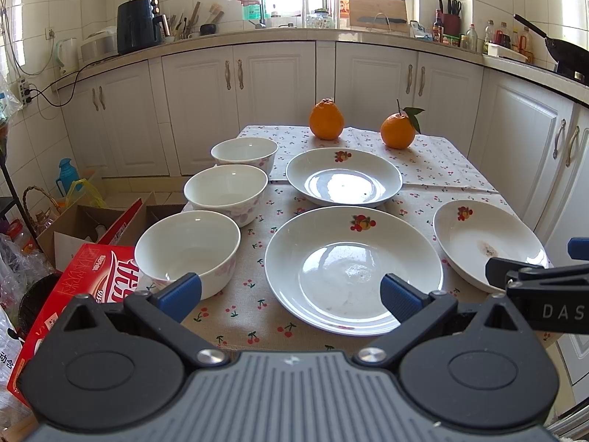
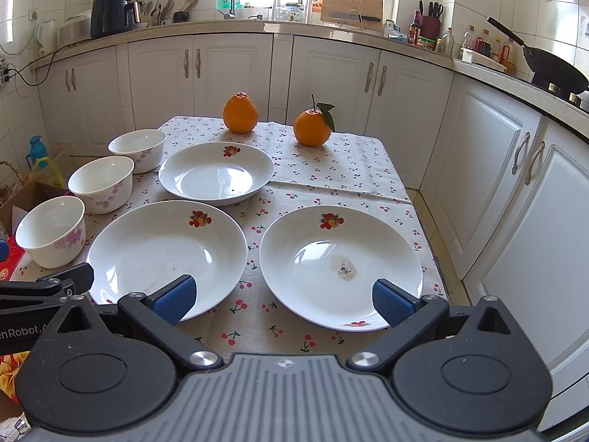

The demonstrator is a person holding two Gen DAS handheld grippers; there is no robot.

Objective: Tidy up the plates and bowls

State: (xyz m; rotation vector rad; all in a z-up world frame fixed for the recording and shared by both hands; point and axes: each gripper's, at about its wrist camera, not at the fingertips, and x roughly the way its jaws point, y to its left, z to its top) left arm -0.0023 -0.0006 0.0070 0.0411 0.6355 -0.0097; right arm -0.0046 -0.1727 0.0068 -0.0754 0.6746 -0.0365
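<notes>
Glazed stained plate (image 2: 340,267) lies just ahead of right gripper (image 2: 285,300); both grippers spread wide, empty. Risk: slick rim slips from blue pads (image 2: 392,302), chips.

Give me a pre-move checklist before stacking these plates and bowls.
1. Left hand-held gripper open and empty: ok.
2. Right hand-held gripper open and empty: ok.
3. Three bowls unstacked, near bowl upright: ok.
4. Middle plate free of items: ok.
5. Right plate clean: not ok, brown stain in its centre.
6. Oranges clear of the plates: ok.
</notes>
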